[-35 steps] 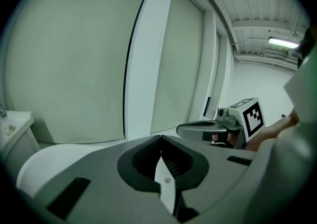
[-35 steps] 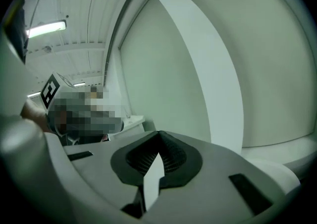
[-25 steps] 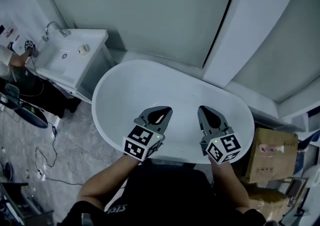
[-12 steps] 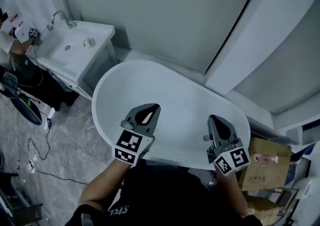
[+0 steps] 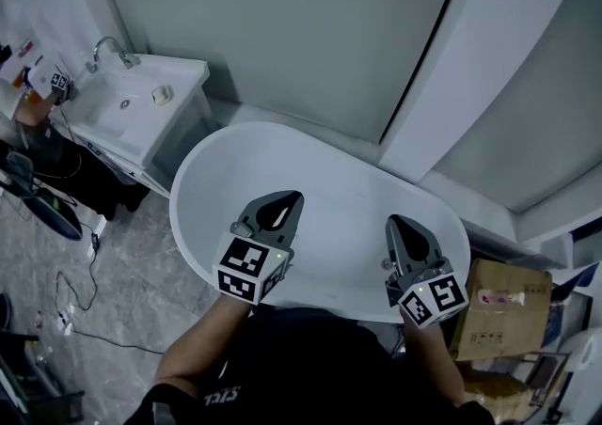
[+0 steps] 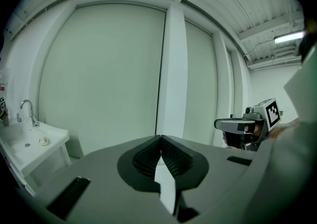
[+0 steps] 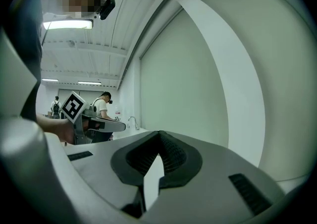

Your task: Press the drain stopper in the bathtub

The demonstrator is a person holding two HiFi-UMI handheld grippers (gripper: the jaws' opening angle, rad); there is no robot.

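Over the bathtub: the left gripper (image 5: 285, 199) and the right gripper (image 5: 397, 226) hover side by side above the near half of the white bathtub (image 5: 193, 169). They are well apart and both point away from the person.
Left side: in its own view the left gripper (image 6: 161, 140) has its jaws closed tip to tip, with nothing between them.
Right side: the right gripper (image 7: 159, 136) likewise has its jaws closed at the tips and grips nothing.
Drain stopper: it cannot be made out in the white bowl of the bathtub in any view.
Backdrop: a pale green wall (image 5: 310, 28) rises behind the bathtub.
Left of the bathtub: a white sink (image 5: 141, 118) with a tap (image 5: 109, 49) stands on the grey floor (image 5: 132, 263).
Right of the bathtub: a cardboard box (image 5: 499, 310) sits just beside the rim.
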